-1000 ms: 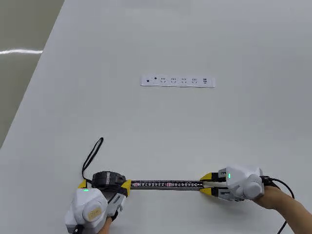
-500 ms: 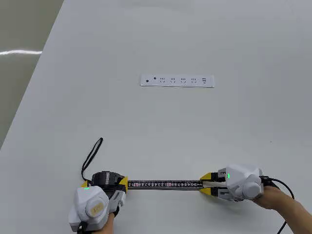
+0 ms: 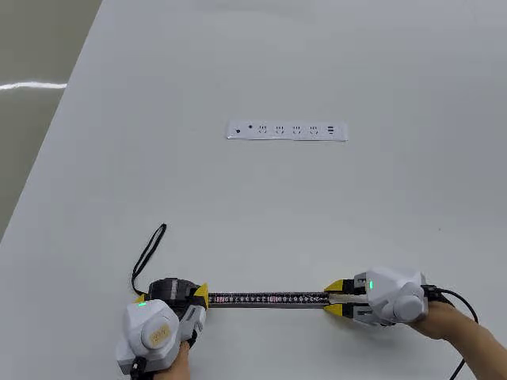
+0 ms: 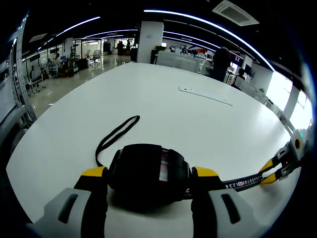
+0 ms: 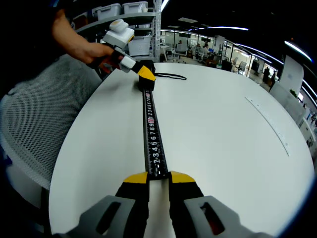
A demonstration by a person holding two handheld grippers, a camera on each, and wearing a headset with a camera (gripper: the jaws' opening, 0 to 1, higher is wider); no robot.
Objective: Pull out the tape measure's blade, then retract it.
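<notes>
A black tape measure case (image 3: 174,291) (image 4: 148,171) lies at the near left of the white table (image 3: 301,206), its black wrist strap (image 3: 148,253) (image 4: 116,135) curling away behind it. My left gripper (image 3: 176,298) (image 4: 149,173) is shut on the case, one yellow-tipped jaw on each side. The dark blade (image 3: 268,299) (image 5: 151,134) runs out flat to the right along the table. Its end sits between the jaws of my right gripper (image 3: 335,298) (image 5: 158,176), which is shut on it. In the right gripper view the left gripper (image 5: 130,62) and the case (image 5: 147,82) show at the blade's far end.
A white power strip (image 3: 287,131) (image 4: 205,95) (image 5: 270,124) lies flat in the middle of the table, well beyond the tape. The table's left edge (image 3: 47,150) drops to the floor. A mesh chair (image 5: 44,114) stands beside the near edge.
The left gripper with the case has shifted slightly right and nearer, so a little less blade shows. The right gripper has stayed put, and the head view has drifted slightly.
</notes>
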